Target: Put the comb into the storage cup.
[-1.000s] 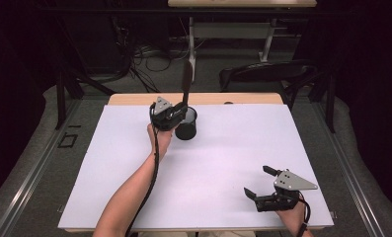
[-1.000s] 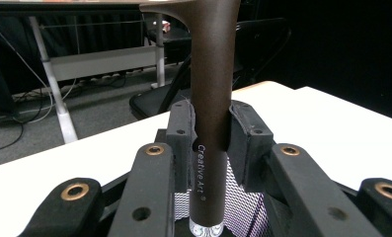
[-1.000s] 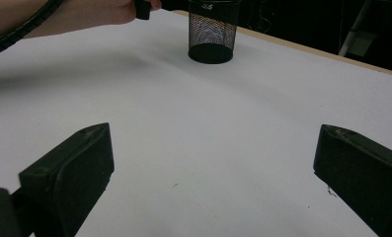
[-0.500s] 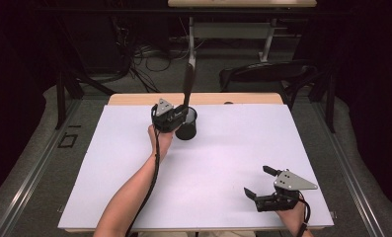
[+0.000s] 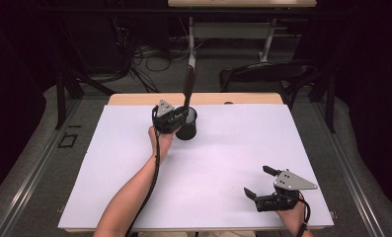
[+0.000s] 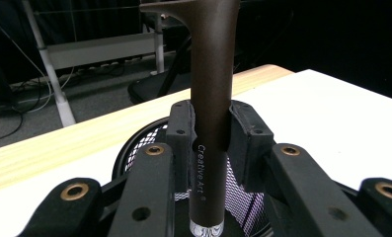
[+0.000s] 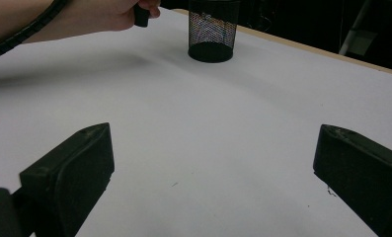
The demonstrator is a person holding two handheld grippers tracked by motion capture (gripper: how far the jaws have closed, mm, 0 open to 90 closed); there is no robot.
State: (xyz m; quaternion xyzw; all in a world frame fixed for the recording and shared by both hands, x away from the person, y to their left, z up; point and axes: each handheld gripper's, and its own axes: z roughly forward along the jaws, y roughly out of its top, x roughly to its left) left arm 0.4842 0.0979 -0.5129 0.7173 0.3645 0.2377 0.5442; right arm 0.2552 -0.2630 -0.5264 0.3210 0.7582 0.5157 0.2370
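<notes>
A dark brown brush handle (image 5: 188, 85) marked "Creative Art" stands upright with its lower end inside a black mesh cup (image 5: 187, 128) near the table's back edge. My left gripper (image 5: 176, 114) is shut on that handle just above the cup's rim. In the left gripper view the handle (image 6: 211, 94) sits clamped between the pads (image 6: 179, 131), and the mesh cup (image 6: 140, 148) lies below. My right gripper (image 5: 257, 181) rests open at the front right of the table with nothing between its jaws. In the right gripper view the cup (image 7: 212, 30) stands far ahead, beside the other hand (image 7: 97, 17).
A white sheet (image 5: 223, 158) covers the table, with a wooden strip (image 5: 134, 98) bare along the back edge. A black chair (image 5: 267, 74) and desk legs (image 5: 267, 44) stand behind the table. The left forearm (image 5: 134, 192) crosses the sheet from the front.
</notes>
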